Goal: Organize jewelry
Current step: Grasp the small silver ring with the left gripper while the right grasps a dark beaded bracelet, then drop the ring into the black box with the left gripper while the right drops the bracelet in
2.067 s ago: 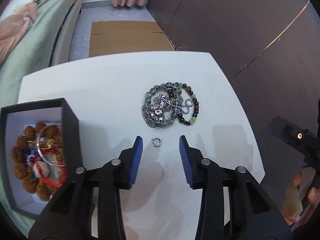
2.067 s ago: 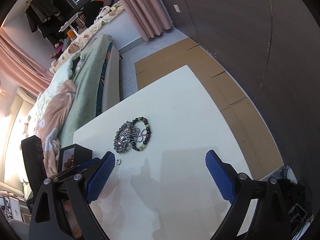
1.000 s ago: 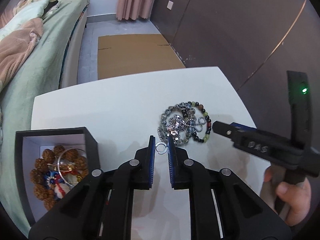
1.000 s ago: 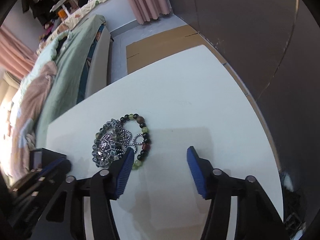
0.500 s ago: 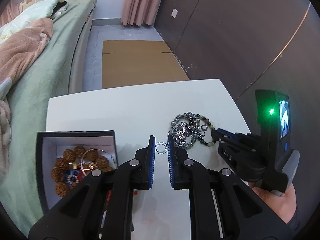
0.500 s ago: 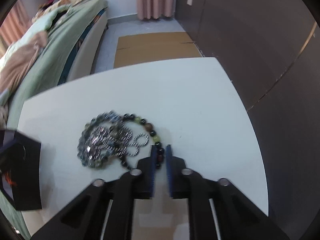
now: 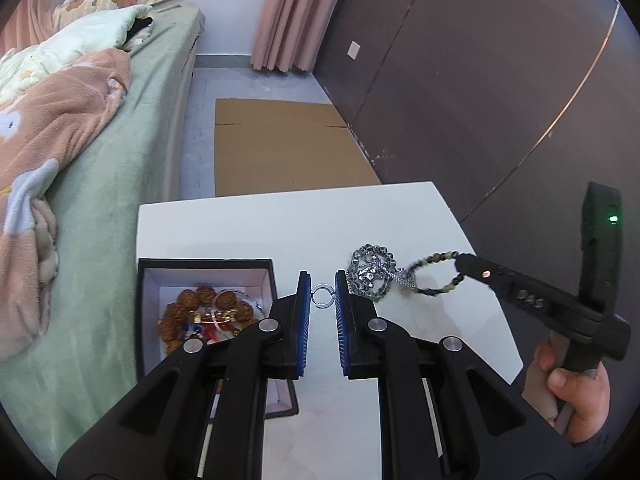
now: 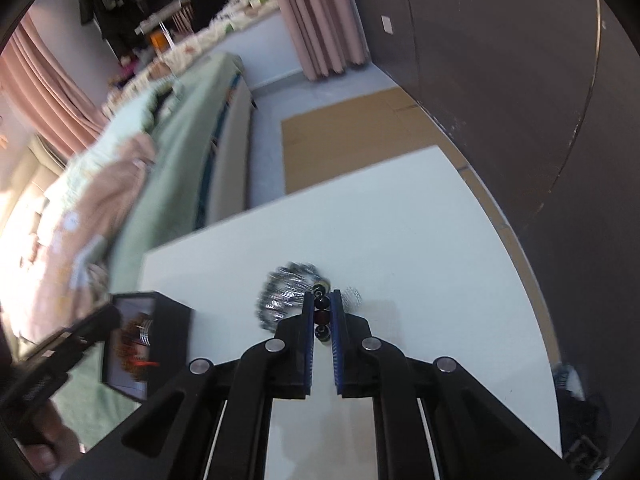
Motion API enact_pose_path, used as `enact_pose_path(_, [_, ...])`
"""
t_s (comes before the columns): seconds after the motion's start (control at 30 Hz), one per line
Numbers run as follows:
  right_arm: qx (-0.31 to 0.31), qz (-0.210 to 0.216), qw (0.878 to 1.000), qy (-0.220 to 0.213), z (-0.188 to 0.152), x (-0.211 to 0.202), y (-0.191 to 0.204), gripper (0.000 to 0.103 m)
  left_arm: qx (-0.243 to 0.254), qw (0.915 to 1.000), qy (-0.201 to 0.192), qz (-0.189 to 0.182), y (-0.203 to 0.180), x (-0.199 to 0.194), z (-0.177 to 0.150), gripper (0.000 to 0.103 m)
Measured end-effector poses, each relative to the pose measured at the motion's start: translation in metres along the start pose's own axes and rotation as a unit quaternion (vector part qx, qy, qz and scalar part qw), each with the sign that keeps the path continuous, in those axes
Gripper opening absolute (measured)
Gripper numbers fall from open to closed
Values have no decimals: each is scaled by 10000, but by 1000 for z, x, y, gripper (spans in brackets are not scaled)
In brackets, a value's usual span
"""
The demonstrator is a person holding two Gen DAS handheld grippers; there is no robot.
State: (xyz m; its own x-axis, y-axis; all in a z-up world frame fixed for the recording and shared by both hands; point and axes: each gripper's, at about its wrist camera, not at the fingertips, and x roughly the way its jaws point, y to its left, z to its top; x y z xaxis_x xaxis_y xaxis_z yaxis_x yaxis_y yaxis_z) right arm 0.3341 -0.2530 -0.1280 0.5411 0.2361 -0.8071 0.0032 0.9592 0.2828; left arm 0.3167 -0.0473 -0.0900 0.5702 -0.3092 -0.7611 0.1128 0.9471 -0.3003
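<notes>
My left gripper (image 7: pixel 322 294) is shut on a small silver ring (image 7: pixel 322 295) and holds it above the white table (image 7: pixel 280 220), just right of the black jewelry box (image 7: pixel 206 266). The box holds brown bead bracelets (image 7: pixel 208 308) and a thin bangle. My right gripper (image 8: pixel 321 308) is shut on the green-and-dark beaded bracelet (image 7: pixel 438 258), which is lifted and stretched right from the pile of silver chains (image 7: pixel 372 272). In the right wrist view the dark beads (image 8: pixel 322 314) sit between the pads and the chains (image 8: pixel 286 294) are blurred.
A green bed with a pink blanket (image 7: pixel 60 128) runs along the table's left side. Flat cardboard (image 7: pixel 284 148) lies on the floor beyond the table. A dark wall (image 7: pixel 500 80) stands to the right. The box (image 8: pixel 148 332) shows at the left in the right wrist view.
My left gripper shut on the ring, lifted it and carried it toward the box. My right gripper shut on the beaded bracelet and pulled it up and right from the pile.
</notes>
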Motion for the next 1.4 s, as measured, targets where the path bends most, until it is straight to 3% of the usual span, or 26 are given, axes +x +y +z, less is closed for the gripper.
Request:
enact_pose_path(0.4, [-187,503,9963,-676,-5,-68,37,8,-129,9997,-203,7,20,-36,-6,13])
enact_pose_path(0.6, [-296,776,9931,-829,-8,-79,58,8,-309,9994,-143,-9,38,-38,-8,14])
enact_pose_path(0.7, [-366,936,9913,-855,-11,-80,71,8,-356,9993,-115,-27,45,-38,-9,33])
enact_pose_path(0.77, [-421,1038,9901,-848,-12,-79,79,8,-403,9991,-160,14,50,-41,-9,42])
enact_pose_path(0.83, [-490,1123,9890,-824,-13,-75,88,8,-487,9986,-178,59,58,-42,-8,46])
enact_pose_path(1.07, [-714,1457,9844,-683,-20,-57,115,8,-679,9971,-288,176,81,-50,-4,56])
enact_pose_path(1.27, [-833,1658,9815,-464,-26,-40,136,8,-859,9954,-335,275,100,-52,1,58])
enact_pose_path(1.37, [-832,1859,9790,-95,-31,-22,147,13,-948,9944,-344,303,107,-52,3,59])
enact_pose_path(1.4, [-798,1917,9782,78,-32,-15,147,21,-960,9943,-346,306,108,-52,3,59])
